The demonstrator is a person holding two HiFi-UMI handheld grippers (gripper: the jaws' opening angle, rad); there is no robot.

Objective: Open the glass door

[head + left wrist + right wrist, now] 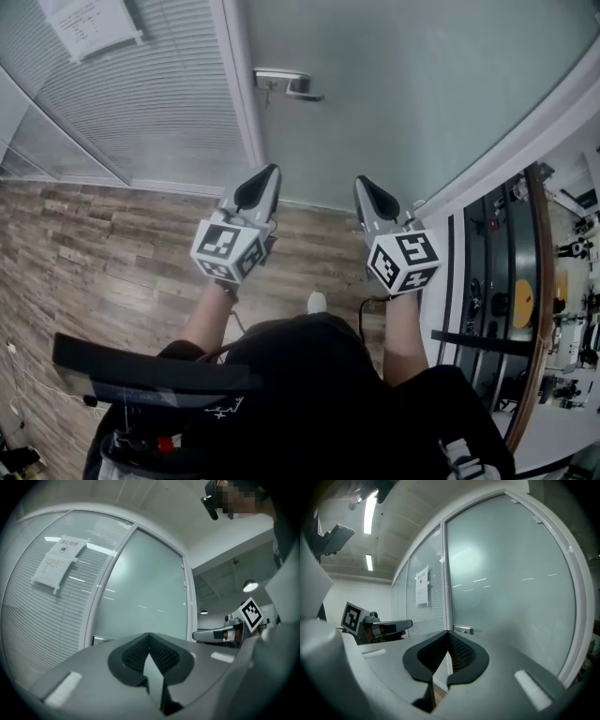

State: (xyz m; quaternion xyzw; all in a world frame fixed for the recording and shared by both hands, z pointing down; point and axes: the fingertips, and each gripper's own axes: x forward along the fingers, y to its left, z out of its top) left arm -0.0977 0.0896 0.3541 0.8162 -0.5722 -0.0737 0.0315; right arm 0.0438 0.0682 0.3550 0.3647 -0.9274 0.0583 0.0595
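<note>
The frosted glass door (412,84) stands closed in front of me, with a silver lever handle (284,83) near its left edge. My left gripper (271,172) points at the door below the handle, a short way off, its jaws together and empty. My right gripper (363,183) is level with it to the right, also shut on nothing. In the left gripper view the left gripper (149,635) faces the door (145,592). The right gripper view has the right gripper (448,632) just below the handle (462,630).
Left of the door is a glass partition with blinds (141,103) carrying a paper notice (89,26). A white door frame (239,84) separates them. Wood floor (112,244) lies below. Shelving with equipment (525,309) stands at the right behind a white wall edge.
</note>
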